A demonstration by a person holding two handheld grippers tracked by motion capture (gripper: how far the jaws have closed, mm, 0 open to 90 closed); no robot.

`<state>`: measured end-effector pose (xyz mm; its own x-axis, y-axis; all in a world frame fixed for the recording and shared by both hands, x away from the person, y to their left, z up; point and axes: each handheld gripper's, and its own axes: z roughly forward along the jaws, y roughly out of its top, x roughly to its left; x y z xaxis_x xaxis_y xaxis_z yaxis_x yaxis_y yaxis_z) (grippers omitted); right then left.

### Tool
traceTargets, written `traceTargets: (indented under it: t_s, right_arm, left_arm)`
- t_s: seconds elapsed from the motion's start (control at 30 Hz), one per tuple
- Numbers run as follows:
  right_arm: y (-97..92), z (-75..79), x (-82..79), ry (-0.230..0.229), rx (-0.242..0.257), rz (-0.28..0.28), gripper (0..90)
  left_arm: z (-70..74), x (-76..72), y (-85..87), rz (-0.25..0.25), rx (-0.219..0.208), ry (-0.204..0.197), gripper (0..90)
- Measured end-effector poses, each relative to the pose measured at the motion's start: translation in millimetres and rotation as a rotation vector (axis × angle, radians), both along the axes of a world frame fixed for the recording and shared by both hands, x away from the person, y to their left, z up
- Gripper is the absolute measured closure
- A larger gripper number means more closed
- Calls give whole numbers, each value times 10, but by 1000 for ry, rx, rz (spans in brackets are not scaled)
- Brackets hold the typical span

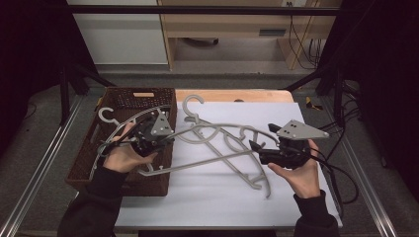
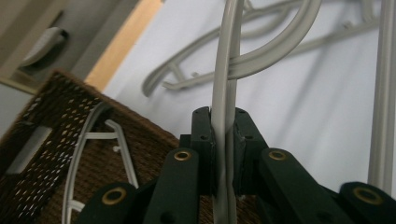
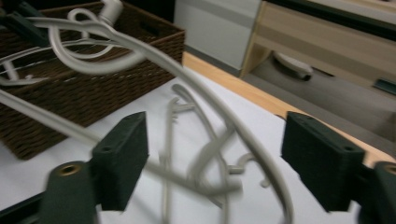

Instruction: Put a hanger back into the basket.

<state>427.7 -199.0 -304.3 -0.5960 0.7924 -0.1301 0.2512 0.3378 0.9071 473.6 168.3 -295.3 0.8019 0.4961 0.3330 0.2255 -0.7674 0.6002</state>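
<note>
While hangers (image 1: 227, 148) strew the table, the basket (image 1: 84, 163) holds one.

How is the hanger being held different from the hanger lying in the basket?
The held hanger hangs above the white tabletop, pinched by the left gripper, while the basket hanger rests flat on the bottom of the wicker basket, touched by neither gripper. The held hanger reaches from the basket's edge out across the table; the basket hanger stays inside the basket's walls. Both are light grey plastic with curved arms.
</note>
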Motion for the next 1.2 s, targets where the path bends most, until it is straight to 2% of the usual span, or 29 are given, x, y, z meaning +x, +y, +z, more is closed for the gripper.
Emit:
traceTargets:
  t_s: [0.03,0.17,0.37,0.5,0.7,0.73,0.87,1.03,1.2]
  right_arm:
    - [-30,3,-6,-7,4,-13,187]
    - [-181,-52,-41,-5,19,-65,160]
    - [-325,-288,-29,39,19,-110,128]
    - [-372,-472,4,79,7,-128,121]
    - [-441,-638,28,109,32,-147,124]
    - [-447,-657,31,115,32,-146,124]
    - [-450,-692,33,119,26,-150,126]
    - [-424,-713,46,128,17,-142,128]
    - [-383,-744,62,137,0,-134,127]
  left_arm:
    - [9,7,36,22,-31,-5,814]
    - [90,9,215,101,-99,-44,814]
    - [128,-11,403,218,-179,-98,814]
    - [107,-23,520,291,-216,-137,814]
    - [47,-50,715,394,-259,-188,813]
    - [30,-43,746,407,-263,-204,814]
    - [-40,-34,852,485,-260,-211,813]
    - [-101,38,990,542,-259,-225,813]
    - [-110,110,1104,575,-255,-226,813]
